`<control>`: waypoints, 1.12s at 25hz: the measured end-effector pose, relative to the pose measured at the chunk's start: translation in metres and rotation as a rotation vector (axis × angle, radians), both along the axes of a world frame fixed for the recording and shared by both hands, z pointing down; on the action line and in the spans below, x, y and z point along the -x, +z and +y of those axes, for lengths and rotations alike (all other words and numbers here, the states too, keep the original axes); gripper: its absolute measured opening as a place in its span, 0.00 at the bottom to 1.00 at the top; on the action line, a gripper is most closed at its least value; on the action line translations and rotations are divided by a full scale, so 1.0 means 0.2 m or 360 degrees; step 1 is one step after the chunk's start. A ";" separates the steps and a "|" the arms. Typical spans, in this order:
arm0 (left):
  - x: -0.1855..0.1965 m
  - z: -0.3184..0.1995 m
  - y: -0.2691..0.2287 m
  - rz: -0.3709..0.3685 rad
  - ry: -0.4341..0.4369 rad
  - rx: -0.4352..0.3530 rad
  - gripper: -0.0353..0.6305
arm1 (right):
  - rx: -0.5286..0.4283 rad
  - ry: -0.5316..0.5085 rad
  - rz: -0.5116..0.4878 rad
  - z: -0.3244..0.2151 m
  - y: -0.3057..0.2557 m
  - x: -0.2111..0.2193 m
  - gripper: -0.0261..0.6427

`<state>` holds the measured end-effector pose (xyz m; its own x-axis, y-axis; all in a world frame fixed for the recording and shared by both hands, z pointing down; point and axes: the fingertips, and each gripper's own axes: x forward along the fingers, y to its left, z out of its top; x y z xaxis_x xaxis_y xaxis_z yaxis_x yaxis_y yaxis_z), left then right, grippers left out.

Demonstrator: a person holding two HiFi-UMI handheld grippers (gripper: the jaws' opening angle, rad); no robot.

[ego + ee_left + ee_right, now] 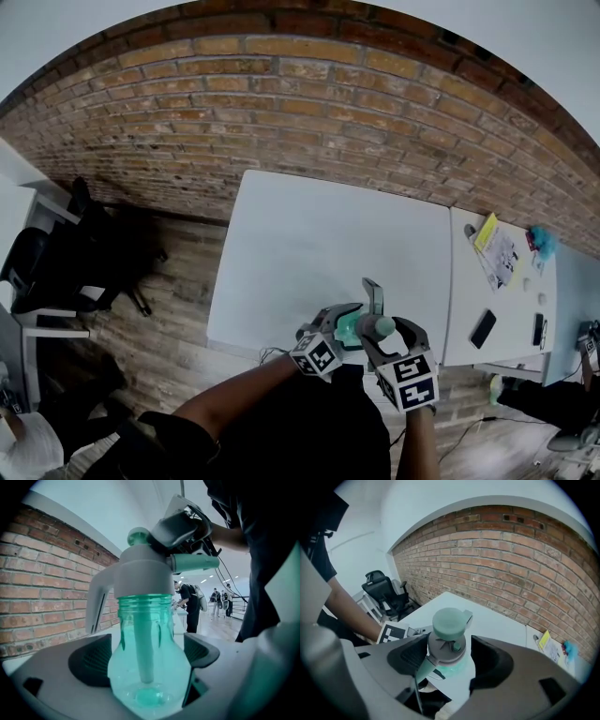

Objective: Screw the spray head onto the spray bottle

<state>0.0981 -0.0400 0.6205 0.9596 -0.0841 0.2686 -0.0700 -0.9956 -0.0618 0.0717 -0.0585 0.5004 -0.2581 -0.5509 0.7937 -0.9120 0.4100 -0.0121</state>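
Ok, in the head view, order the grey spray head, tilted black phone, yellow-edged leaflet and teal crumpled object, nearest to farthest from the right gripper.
From the right gripper:
1. Grey spray head, between its jaws.
2. Tilted black phone, to the right.
3. Yellow-edged leaflet, right, nearer the wall.
4. Teal crumpled object, far right.

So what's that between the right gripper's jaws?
The spray head, on the spray bottle; jaws apart around it, in the right gripper view.

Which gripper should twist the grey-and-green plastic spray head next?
Likely right. The right gripper sits open around the grey-and-green plastic spray head from above; the left gripper is clamped on the translucent green plastic bottle, steadying it.
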 end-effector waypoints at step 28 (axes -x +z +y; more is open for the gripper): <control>0.08 0.01 0.05 0.0051 -0.0056 0.0029 0.78 | 0.0130 -0.1249 0.0137 0.03 0.06 0.07 0.44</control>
<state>0.0816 -0.0370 0.6309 0.9643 -0.1135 0.2394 -0.1068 -0.9934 -0.0409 0.0583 -0.0524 0.5131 -0.4826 -0.1725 0.8587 -0.3560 0.9344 -0.0124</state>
